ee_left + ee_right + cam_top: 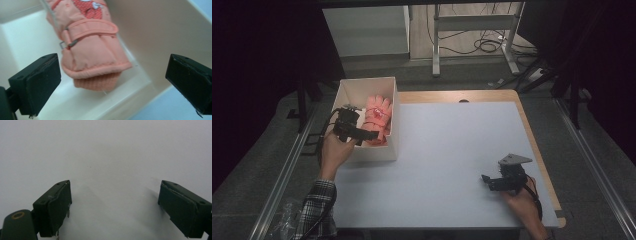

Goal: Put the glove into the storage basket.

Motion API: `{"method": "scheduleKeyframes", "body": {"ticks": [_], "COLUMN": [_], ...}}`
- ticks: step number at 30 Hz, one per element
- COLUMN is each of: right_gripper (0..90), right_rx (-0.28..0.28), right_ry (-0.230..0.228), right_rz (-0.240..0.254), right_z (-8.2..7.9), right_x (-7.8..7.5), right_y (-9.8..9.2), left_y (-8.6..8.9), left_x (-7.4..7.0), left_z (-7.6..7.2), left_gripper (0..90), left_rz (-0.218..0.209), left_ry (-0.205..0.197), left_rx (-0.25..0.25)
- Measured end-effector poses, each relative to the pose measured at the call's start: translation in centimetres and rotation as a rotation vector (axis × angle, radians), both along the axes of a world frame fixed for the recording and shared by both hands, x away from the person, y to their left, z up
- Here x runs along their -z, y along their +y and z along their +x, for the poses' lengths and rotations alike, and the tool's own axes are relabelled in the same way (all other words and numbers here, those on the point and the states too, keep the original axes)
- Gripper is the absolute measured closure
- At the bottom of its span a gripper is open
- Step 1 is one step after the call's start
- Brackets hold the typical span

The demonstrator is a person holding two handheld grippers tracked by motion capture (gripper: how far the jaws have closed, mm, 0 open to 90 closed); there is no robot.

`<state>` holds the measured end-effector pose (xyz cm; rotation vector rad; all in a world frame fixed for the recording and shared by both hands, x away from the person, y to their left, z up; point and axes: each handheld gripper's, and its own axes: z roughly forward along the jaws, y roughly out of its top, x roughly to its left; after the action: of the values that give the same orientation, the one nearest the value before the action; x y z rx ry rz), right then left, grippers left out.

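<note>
Your left gripper (110, 85) hangs wide open over the white cardboard box (346, 92) at far left, holding nothing, the padded salmon-pink glove (92, 47) lying inside.

The white box (388, 150) stands at the table's (447, 165) ten o'clock corner, its walls hemming the pink glove (378, 120) inside; from there toward four o'clock the tabletop lies open.

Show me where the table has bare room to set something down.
Free: the wide table stretch between the white box and the right gripper, plus the far right corner. Crowded: the box, where the pink gloves lie below the open left gripper.
</note>
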<state>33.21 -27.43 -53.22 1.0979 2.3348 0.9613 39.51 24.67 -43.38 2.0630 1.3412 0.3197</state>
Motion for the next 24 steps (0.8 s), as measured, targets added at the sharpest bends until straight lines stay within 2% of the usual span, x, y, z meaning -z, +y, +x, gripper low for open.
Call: {"method": "scheduleKeyframes", "body": {"ticks": [8, 13, 24], "right_gripper": [11.8, 11.8, 11.8], "right_rx": [0.000, 0.000, 0.000], "right_ry": [0.001, 0.001, 0.001], "right_rz": [-0.002, -0.002, -0.002], "right_z": [0.0, 0.0, 0.0], "right_x": [0.0, 0.0, 0.0], "right_y": [0.0, 0.0, 0.0], "left_y": [-0.3, -1.2, -3.3], "left_x": [-0.3, -0.4, 0.1], "left_z": [-1.9, -3.1, -5.4], "left_gripper": [0.4, 0.4, 0.5], "left_rz": [-0.001, 0.023, 0.009], "left_ry": [-0.047, -0.073, -0.115], "left_rx": [0.030, 0.065, 0.132]}}
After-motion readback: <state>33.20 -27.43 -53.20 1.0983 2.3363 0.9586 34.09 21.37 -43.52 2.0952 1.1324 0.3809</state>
